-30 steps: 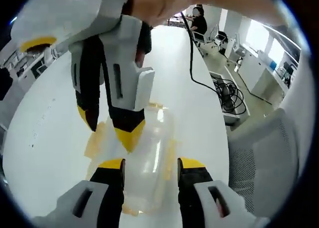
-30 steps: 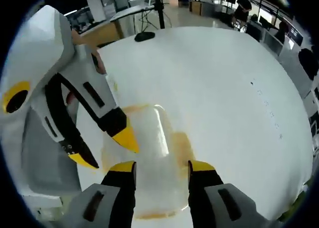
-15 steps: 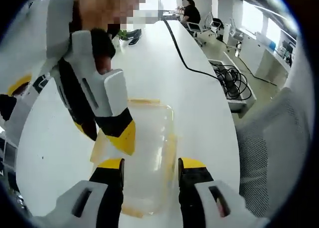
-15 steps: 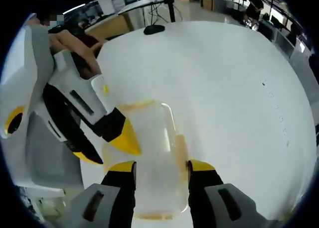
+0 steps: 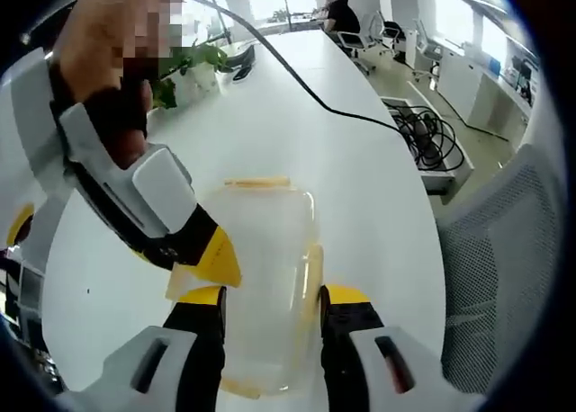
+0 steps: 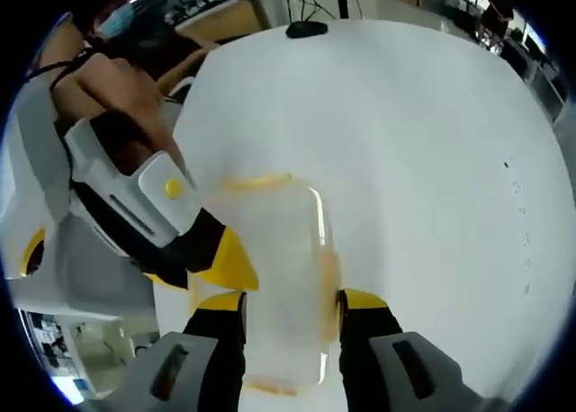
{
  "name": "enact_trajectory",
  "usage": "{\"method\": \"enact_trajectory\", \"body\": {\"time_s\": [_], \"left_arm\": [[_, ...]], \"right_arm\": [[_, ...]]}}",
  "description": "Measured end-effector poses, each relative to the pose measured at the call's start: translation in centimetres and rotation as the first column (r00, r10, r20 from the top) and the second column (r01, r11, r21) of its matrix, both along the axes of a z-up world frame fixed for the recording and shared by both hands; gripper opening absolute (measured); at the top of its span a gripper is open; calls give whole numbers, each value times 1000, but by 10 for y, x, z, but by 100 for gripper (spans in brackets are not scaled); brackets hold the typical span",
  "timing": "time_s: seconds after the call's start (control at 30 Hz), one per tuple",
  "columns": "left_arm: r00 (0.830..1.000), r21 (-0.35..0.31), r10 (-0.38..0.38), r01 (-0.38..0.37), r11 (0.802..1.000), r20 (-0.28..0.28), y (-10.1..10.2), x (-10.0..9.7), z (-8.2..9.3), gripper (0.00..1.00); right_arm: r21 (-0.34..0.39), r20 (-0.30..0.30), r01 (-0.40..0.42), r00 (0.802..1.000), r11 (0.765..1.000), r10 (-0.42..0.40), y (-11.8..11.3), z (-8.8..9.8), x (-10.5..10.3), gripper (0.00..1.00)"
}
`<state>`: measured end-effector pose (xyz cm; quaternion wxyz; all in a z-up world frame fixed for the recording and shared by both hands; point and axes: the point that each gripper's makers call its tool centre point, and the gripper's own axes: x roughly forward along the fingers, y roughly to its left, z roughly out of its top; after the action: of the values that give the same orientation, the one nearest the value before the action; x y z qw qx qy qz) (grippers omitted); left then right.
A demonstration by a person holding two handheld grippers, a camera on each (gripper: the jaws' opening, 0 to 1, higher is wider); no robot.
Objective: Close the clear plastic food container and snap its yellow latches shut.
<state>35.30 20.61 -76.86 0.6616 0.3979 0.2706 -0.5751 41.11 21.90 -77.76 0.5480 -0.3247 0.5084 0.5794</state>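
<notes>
Left gripper view: box (image 5: 261, 277) at lower centre, lid seemingly on, between left gripper's (image 5: 270, 297) spread jaws; right gripper (image 5: 211, 255), spread unclear, at one latch (image 5: 311, 273); latching probably unfinished.

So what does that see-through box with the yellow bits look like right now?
The clear plastic container is a rounded rectangle lying flat on the white table, with its lid on top. Yellow latches run along its edges; I can see one on a long side and another at the far end. Whether they are snapped shut is hard to tell. In the left gripper view it sits between the left gripper jaws, and the right gripper has a yellow tip at its edge.
</notes>
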Motion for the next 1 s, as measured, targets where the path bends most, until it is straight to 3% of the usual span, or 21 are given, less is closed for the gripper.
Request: {"method": "enact_trajectory", "body": {"time_s": [0.23,0.27,0.3,0.33,0.77,1.0], "left_arm": [[1000,22,14,-15,1000,22,-1,2,-2,37],[999,22,-23,22,1000,35,-1,0,-1,37],[999,29,20,-21,999,29,6,3,3,36],[999,26,22,-23,999,25,6,4,3,36],[999,22,6,-7,1000,42,3,3,2,39],[1000,23,-1,1,1000,-3,1,3,4,39]], "right_arm": [[-27,-23,-4,1000,1000,4,-1,-1,-2,35],[90,-57,18,998,996,-13,27,-1,-5,35],[-8,-47,-10,999,1000,9,10,2,-2,35],[-18,-41,-27,999,999,26,11,3,-1,35],[28,-38,8,999,1000,-7,-3,3,-2,38],[30,-26,40,999,999,-40,-9,4,-3,39]]}}
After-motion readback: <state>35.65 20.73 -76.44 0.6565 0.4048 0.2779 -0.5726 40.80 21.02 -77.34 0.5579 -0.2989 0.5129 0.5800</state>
